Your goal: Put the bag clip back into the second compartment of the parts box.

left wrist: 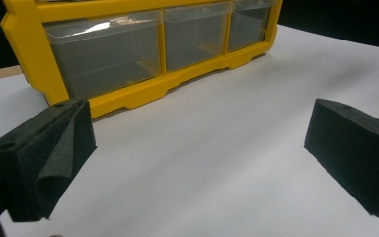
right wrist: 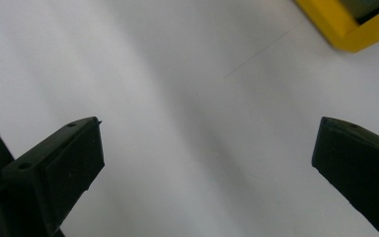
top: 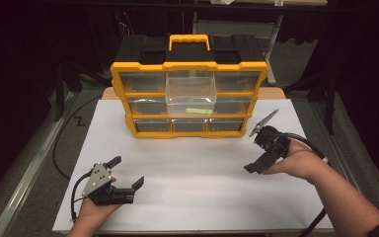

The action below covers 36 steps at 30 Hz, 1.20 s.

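A yellow and black organiser case point(top: 187, 66) stands upright at the back of the white table top point(top: 192, 197), its clear drawers facing me. Its middle drawer point(top: 190, 94) is pulled out and holds a small yellow-green item point(top: 199, 111). My left gripper point(top: 127, 171) rests low at the front left, jaws wide open with nothing between them. In the left gripper view, the left gripper point(left wrist: 197, 148) points at the case's bottom row of drawers point(left wrist: 143, 94). My right gripper point(top: 252, 154) is at the right of the case, open and empty. The right gripper view has the right gripper point(right wrist: 207, 158) over bare white surface, with a case corner point(right wrist: 345, 24) at top right.
Cables trail from both grippers; a black one point(top: 59, 148) loops on the floor left of the table. Dark stands and a grey floor surround the table. White surface lies between the two hands in front of the case.
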Motion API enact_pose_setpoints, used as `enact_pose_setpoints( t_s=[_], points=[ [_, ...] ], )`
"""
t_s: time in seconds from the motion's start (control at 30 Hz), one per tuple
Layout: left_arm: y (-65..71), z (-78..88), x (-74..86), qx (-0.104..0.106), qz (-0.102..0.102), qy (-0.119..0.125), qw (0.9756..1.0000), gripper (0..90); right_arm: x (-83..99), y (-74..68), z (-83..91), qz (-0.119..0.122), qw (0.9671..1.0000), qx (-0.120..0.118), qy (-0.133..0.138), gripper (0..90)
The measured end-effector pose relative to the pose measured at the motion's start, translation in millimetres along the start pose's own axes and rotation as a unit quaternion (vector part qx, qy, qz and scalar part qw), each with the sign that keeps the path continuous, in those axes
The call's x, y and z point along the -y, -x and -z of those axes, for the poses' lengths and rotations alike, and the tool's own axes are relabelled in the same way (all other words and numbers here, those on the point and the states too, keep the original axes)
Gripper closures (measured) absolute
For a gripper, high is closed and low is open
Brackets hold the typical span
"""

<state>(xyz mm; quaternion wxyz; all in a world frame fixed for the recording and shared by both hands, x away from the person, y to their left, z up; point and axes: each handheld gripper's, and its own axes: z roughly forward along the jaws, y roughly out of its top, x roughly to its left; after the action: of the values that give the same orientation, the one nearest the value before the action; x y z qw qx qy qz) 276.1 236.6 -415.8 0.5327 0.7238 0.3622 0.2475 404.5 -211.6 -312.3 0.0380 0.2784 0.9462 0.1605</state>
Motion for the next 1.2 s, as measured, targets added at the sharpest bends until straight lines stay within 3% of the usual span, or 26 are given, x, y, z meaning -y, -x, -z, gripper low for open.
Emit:
enact_pose_setpoints(
  t_s=[0.2, 0.37, 0.57, 0.7, 0.83, 0.93, 1.03, 1.1, 1.2],
  points=[
    [0.6, -2.0, 0.3, -0.003, -0.002, -0.005, 1.0000, 0.4, 11.3, 0.9, -40.7, -0.014, 0.9998, -0.001, -0.016, 0.0],
    [0.7, -1.7, 0.6, -0.006, -0.002, -0.011, 0.9999, 0.4, 17.7, -2.7, -69.1, -0.008, 0.9997, -0.005, -0.024, 0.0],
    [-0.3, -0.6, 0.4, -0.005, 0.001, -0.009, 0.9999, 0.4, 22.1, -5.2, -84.7, -0.010, 0.9995, 0.009, -0.029, 0.0],
    [-1.7, -1.8, 0.7, -0.005, 0.008, -0.010, 0.9999, 0.5, 25.5, -4.9, -81.6, -0.014, 0.9998, 0.015, 0.005, 0.0],
    [-2.1, -1.6, 0.4, -0.003, 0.009, -0.009, 0.9999, 0.4, 31.6, -7.4, -75.4, -0.023, 0.9975, 0.007, 0.067, 0.0],
    [-2.5, -1.6, 0.3, -0.003, 0.012, -0.008, 0.9999, 0.4, 38.1, -10.4, -71.8, -0.033, 0.9922, 0.005, 0.120, 0.0],
    [-3.4, -2.0, 0.3, -0.003, 0.017, -0.007, 0.9998, 0.4, 43.8, -12.5, -68.6, -0.048, 0.9835, 0.009, 0.174, 0.0],
    [-3.7, -2.1, 0.5, -0.005, 0.017, -0.009, 0.9998, 0.4, 47.3, -13.9, -66.4, -0.062, 0.9752, 0.005, 0.212, 0.0],
    [-3.7, -1.4, 0.2, -0.006, 0.017, -0.008, 0.9998, 0.4, 54.4, -16.3, -62.5, -0.078, 0.9592, 0.007, 0.272, 0.0]
  ],
)
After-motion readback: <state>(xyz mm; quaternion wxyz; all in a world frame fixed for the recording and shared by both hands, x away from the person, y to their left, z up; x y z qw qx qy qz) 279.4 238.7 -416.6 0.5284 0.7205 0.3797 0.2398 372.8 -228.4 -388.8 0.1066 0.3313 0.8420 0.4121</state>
